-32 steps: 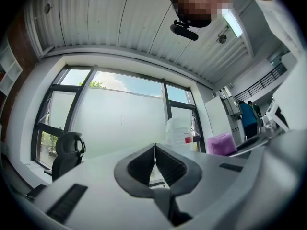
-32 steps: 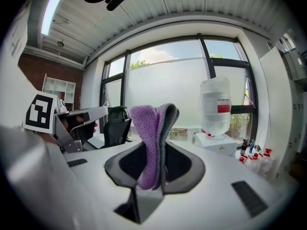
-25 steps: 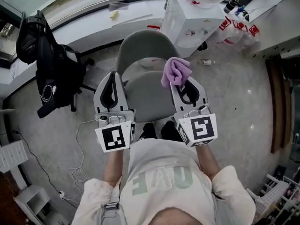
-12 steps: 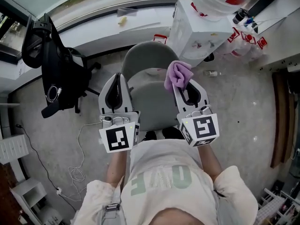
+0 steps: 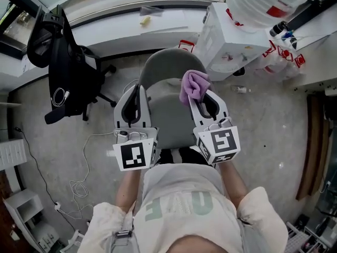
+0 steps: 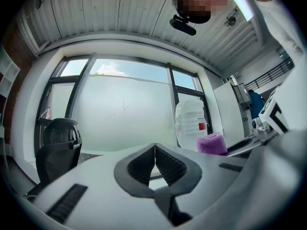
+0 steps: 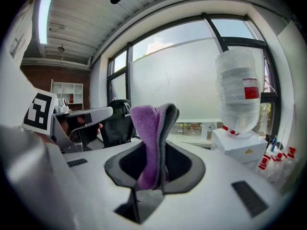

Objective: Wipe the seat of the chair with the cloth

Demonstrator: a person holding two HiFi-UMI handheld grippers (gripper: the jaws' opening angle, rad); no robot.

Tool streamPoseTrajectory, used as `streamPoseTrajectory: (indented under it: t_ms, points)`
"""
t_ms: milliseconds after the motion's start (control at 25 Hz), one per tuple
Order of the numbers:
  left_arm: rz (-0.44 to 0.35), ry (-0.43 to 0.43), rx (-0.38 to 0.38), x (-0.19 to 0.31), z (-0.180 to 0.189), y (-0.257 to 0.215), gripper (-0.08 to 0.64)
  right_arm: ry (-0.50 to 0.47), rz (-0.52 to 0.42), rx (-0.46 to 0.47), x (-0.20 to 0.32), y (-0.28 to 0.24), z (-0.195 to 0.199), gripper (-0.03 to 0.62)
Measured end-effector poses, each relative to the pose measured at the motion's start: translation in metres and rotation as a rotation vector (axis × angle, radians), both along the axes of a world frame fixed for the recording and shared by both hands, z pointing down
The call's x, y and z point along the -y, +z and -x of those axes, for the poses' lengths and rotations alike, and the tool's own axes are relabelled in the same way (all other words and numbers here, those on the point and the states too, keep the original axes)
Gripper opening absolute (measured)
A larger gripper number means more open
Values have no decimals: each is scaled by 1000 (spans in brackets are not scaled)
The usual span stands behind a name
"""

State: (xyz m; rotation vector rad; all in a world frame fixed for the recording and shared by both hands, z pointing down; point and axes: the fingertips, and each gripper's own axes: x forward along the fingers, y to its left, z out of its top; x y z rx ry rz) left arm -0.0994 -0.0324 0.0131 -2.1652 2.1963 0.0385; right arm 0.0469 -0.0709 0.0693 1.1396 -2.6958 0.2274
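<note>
A purple cloth (image 5: 194,84) is seen clamped in the jaws of the right gripper (image 5: 200,96), carried above the far right of the grey chair's seat (image 5: 167,117) and apparently clear of it. The left gripper (image 5: 138,91) is held over the seat's left edge, jaws pressed together on nothing. The approach is judged to be the step in hand: the cloth must next be tipped down and pressed onto the seat before being drawn across.
</note>
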Motion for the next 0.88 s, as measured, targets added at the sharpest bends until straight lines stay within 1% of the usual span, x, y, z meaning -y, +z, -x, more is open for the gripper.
streamPoseTrajectory:
  t_ms: [120,280,440,520,640,760,880]
  points:
    - [9,-6,4,5,7,8,12,-22,23,10,9,8,17,95]
    - [29,-19,-2,9,20,28,12,-64,86,14,15,32,44,95]
    - [59,-69,-50,20,42,61,12,-84,166,26,31,74,72,95]
    - [82,-104,-73,18,55,86,12,-84,217,27,36,103,83,95]
    - [134,-144,-75,7,73,132,12,-108,298,10,33,156,106,95]
    - [191,-174,-97,-6,83,190,12,-161,383,-37,17,221,127,95]
    - [223,-195,-133,-18,88,243,12,-195,493,-86,-1,295,142,95]
